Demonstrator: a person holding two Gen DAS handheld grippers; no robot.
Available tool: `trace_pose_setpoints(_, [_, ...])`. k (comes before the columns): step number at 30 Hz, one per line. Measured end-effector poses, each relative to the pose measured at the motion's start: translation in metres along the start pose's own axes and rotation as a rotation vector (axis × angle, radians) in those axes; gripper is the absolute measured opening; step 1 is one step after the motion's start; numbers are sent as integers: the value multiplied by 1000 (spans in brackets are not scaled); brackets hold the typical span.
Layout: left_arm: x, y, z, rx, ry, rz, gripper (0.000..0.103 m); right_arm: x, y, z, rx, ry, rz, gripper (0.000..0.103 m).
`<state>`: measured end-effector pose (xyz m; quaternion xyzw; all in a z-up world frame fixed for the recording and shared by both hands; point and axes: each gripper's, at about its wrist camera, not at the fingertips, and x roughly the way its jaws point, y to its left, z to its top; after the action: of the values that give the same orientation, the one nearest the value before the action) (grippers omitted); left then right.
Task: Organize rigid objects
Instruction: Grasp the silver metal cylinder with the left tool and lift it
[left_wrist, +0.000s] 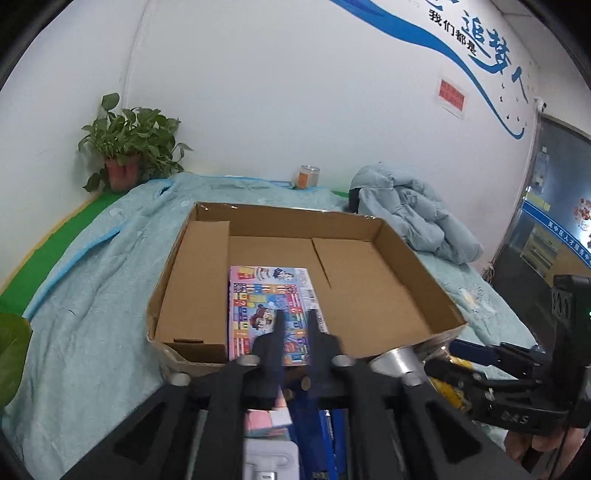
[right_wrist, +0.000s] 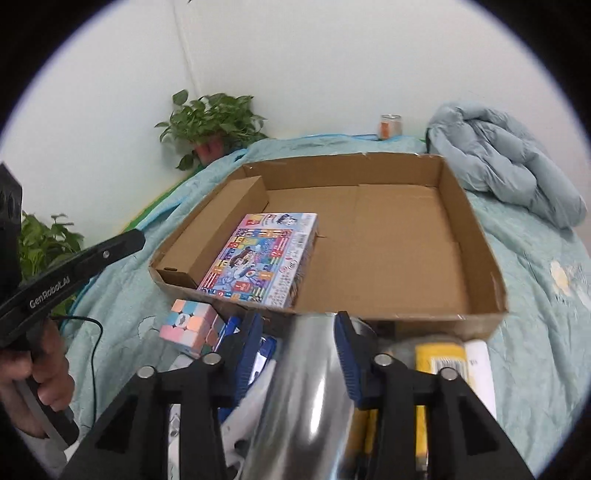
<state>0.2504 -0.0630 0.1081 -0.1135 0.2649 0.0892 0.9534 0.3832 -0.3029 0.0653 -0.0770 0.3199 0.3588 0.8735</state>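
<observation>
A shallow cardboard box (right_wrist: 476, 236) sat open on a pale blue quilt (right_wrist: 535, 317), with a colourful printed game box (right_wrist: 258, 258) lying flat on its floor, just beside an inner cardboard flap near the front-left corner. The right gripper (right_wrist: 301, 332), its blue-padded fingers (right_wrist: 347, 354) clamped on either side of a shiny metal cup (right_wrist: 310, 391), hung over a pile of items in front of the box's near wall. A pastel puzzle cube (right_wrist: 190, 325) rested on the quilt just outside that wall, near a yellow package (right_wrist: 441, 360) bearing a barcode.

The left gripper (left_wrist: 295, 325), fingers narrowly parted and holding nothing, hovered above the game box's near end. Its black side read "GenRobot.AI" in the right wrist view; "DAS" showed on the other tool. Blue Chinese characters (left_wrist: 469, 33) ran along the white wall, too cropped to read fully. A potted plant (right_wrist: 212, 129), a small jar (right_wrist: 390, 126) and a bundled grey-blue jacket (right_wrist: 506, 162) stood behind.
</observation>
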Motion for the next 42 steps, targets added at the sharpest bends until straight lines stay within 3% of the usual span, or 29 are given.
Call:
trace_pose_setpoints(1, [-2,-3,-2,-2,-4,16,93,-3,-5,-2,27,2,-2,101])
trace_pose_setpoints(3, [-14,-10,-7,-15,-64,41,100,-13,-14,-10,59,-36,-30,102])
trace_pose_setpoints(5, [-17,-21,-11,27,-52,65,100,-17,-12,-15,33,-37,-84,102])
trace_pose_setpoints(8, [-18,-26,-19,23,-25,35,100,-19,-18,-22,47,-9,-41,102])
trace_pose_setpoints(18, [42,-55,-49,-37,326,-240,100,-37,-34,-62,104,17,79,102])
trace_pose_setpoints(25, [85,-79,-57,-90,474,-380,99,-44,-36,-73,141,40,157,98])
trace_pose_setpoints(29, [110,-93,-56,-77,532,-369,92,-33,-43,-82,215,93,199,95])
trace_pose_setpoints(32, [125,-96,-57,-76,535,-293,92,-15,-49,-81,275,131,237,93])
trace_pose_setpoints(35, [132,-98,-60,-62,536,-263,89,7,-48,-80,262,186,186,79])
trace_pose_setpoints(36, [133,-98,-62,-60,536,-247,84,11,-48,-82,274,199,217,79])
trace_pose_setpoints(38, [133,-99,-65,-44,547,-218,78,8,-43,-82,240,194,191,79])
trace_pose_setpoints(42, [113,-100,-74,-58,577,-242,78,-5,-35,-85,191,226,172,79])
